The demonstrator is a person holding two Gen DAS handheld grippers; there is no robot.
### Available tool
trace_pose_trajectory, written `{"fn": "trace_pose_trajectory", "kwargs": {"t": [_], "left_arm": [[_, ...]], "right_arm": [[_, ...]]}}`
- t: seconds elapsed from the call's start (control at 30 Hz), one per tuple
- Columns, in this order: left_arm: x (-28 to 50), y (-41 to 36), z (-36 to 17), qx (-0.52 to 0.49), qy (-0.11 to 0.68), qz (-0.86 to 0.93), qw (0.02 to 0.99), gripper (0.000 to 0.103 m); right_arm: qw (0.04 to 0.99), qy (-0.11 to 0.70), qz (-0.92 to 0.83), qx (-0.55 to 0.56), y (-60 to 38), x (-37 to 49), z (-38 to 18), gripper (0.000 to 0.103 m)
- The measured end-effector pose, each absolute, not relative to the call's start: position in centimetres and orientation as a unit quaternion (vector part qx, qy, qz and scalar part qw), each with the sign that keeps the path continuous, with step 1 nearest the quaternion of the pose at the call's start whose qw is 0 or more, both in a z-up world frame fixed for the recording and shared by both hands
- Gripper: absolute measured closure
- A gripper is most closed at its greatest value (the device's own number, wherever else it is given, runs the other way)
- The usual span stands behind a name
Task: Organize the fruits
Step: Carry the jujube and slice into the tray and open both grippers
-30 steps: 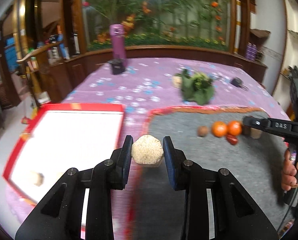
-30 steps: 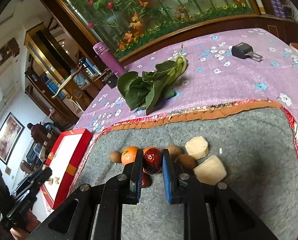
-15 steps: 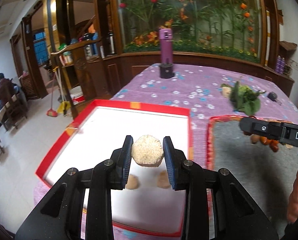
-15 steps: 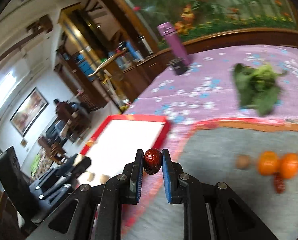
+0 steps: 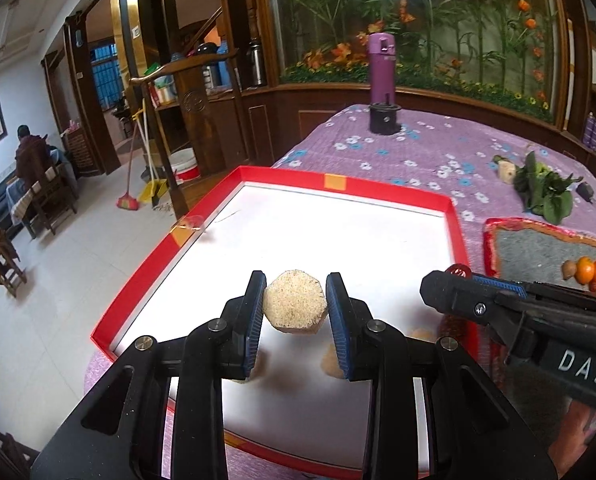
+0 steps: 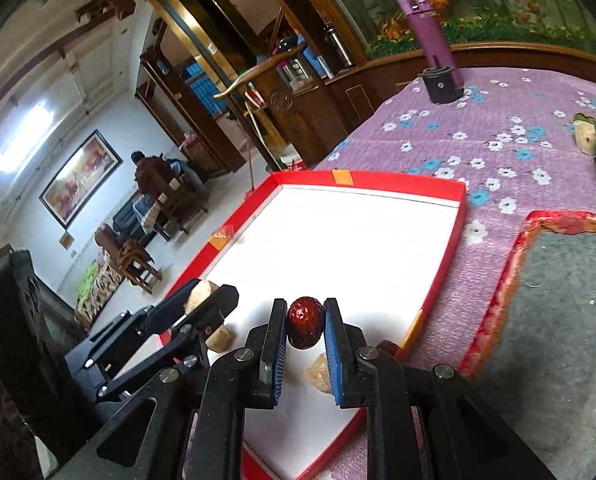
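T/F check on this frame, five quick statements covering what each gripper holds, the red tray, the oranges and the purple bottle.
1. The left gripper is shut on a beige hexagonal block. True.
2. The right gripper holds an orange. False: its jaws are shut on a dark red date.
3. The red-rimmed tray has nothing in it. False: beige pieces already lie on its white floor near the close edge, such as one under the right gripper.
4. Two oranges sit on the grey mat. True.
5. The purple bottle lies on its side inside the tray. False: it stands upright at the far end of the table, outside the tray.
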State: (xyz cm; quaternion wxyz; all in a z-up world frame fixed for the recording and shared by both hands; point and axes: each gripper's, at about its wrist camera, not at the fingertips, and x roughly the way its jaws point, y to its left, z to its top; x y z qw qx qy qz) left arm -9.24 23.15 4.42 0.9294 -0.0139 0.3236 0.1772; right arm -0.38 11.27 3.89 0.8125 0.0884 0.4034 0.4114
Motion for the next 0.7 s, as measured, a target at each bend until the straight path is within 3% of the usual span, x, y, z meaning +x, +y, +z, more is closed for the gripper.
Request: {"fn": "trace_pose_trajectory", "kwargs": {"t": [0.17,0.27,0.33,0.43,0.7], "left_arm": [[-8.9,23.8,3.7,-0.007,0.334,0.200,0.921,0.073],[-8.7,23.8,3.4,0.001,0.346,0.210,0.914,0.072],[-8.8,23.7,3.3,-0.003,0.348,0.212,0.913,0.071],[-9.1,23.4,3.7,-0.003,0.345,0.215,0.914,0.067],[-9.9,21.5,5.4,0.012,0.330,0.213,0.920,0.067]], "right_arm": [[0.811,0.415,0.404,0.080,11.9,0.4,2.9,0.085],[0.810,0.421,0.398,0.085,11.3,1.0,2.7,0.075],[0.815,0.409,0.399,0.101,10.5,1.0,3.1,0.063],[0.825,0.382,0.397,0.125,9.0,1.0,3.9,0.057],[0.822,0.371,0.393,0.179,6.0,1.3,4.8,0.056]]}}
